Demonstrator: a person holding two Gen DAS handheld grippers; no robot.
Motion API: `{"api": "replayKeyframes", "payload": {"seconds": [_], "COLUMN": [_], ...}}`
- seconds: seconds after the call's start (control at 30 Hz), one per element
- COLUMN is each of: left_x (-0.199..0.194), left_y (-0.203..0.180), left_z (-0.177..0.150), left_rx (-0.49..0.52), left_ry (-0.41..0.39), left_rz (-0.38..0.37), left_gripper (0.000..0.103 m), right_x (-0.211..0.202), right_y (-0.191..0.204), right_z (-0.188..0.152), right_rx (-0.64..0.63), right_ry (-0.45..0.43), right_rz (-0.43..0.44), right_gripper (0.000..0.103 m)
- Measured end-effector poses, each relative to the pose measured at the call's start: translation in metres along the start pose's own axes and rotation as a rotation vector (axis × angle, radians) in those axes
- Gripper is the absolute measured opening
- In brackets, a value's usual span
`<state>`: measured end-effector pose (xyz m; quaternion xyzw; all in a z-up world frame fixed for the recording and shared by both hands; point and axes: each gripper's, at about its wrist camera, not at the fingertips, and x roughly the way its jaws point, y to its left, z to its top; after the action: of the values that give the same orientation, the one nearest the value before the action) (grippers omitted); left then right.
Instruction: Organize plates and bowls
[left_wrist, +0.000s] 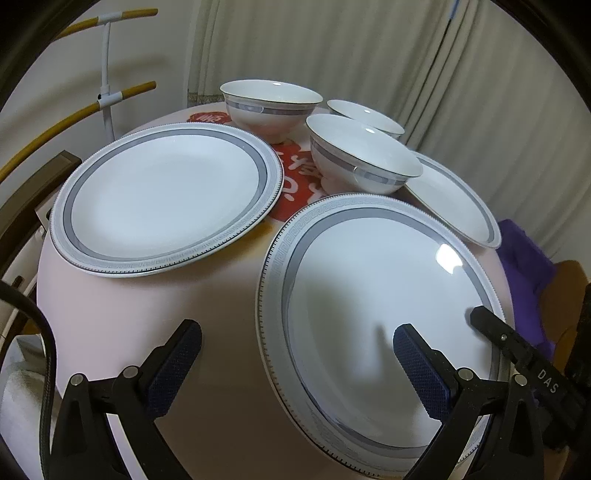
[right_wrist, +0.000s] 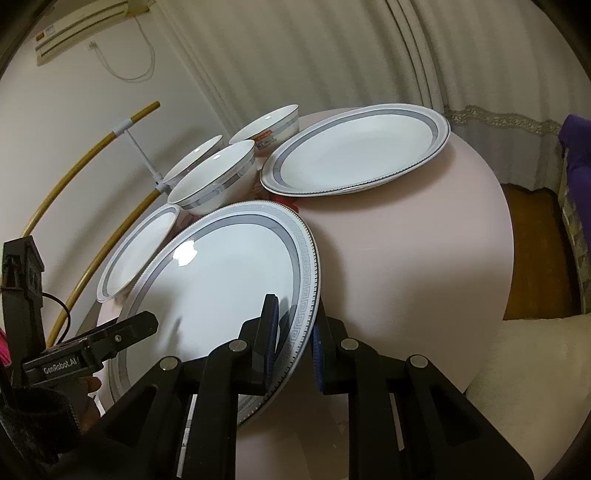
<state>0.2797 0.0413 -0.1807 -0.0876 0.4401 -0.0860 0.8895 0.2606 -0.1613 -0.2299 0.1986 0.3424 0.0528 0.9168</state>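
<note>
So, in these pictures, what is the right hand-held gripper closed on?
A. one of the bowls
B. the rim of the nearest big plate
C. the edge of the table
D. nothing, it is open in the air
B: in the right wrist view, the right hand-held gripper has one pad above and one pad below the rim of the nearest big plate.

Both wrist views look down close, sharing the near plate.

Pale pleated curtains, wall air conditioner, wooden floor, purple cloth.
</note>
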Motion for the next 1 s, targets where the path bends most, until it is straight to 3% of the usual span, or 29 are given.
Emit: {"api": "replayKeyframes", "payload": {"seconds": [0.2, 0.3, 0.4, 0.47, 0.53, 0.6, 0.7, 0.83, 1.0], "left_x": [0.002, -0.001, -0.005, -0.007, -0.008, -0.009, -0.010, -0.011, -0.014], "left_y": [0.000, 0.004, 0.006, 0.007, 0.009, 0.008, 0.009, 0.015, 0.019], "left_z": [0.000, 0.002, 0.001, 0.001, 0.000, 0.000, -0.002, -0.004, -0.005], "left_rx": [0.014, -0.025, -0.043, -0.053, -0.058, -0.055, -0.073, -0.096, -0.104], "left_ry": [0.024, 0.014, -0.006, -0.007, -0.008, -0.009, -0.013, -0.015, -0.025], "left_rz": [-0.005, -0.021, -0.006, 0.003, 0.005, -0.007, -0.041, -0.072, -0.089], "left_gripper": [0.102, 0.096, 0.073, 0.052, 0.043, 0.040, 0.027, 0.021, 0.020], "right_x": [0.000, 0.001, 0.000, 0.000, 0.000, 0.000, 0.000, -0.002, -0.005], "right_y": [-0.002, -0.002, -0.003, -0.003, -0.003, -0.003, -0.003, -0.003, -0.001], "right_z": [-0.001, -0.001, -0.001, -0.002, -0.002, -0.002, -0.002, -0.004, -0.006], "right_rx": [-0.001, 0.002, 0.007, 0.011, 0.016, 0.019, 0.022, 0.027, 0.034], "right_ry": [-0.005, -0.007, -0.010, -0.013, -0.017, -0.018, -0.021, -0.025, -0.027], "right_rz": [0.021, 0.026, 0.027, 0.027, 0.027, 0.027, 0.026, 0.030, 0.023], "right_gripper": [0.016, 0.016, 0.016, 0.016, 0.016, 0.016, 0.016, 0.016, 0.017]}}
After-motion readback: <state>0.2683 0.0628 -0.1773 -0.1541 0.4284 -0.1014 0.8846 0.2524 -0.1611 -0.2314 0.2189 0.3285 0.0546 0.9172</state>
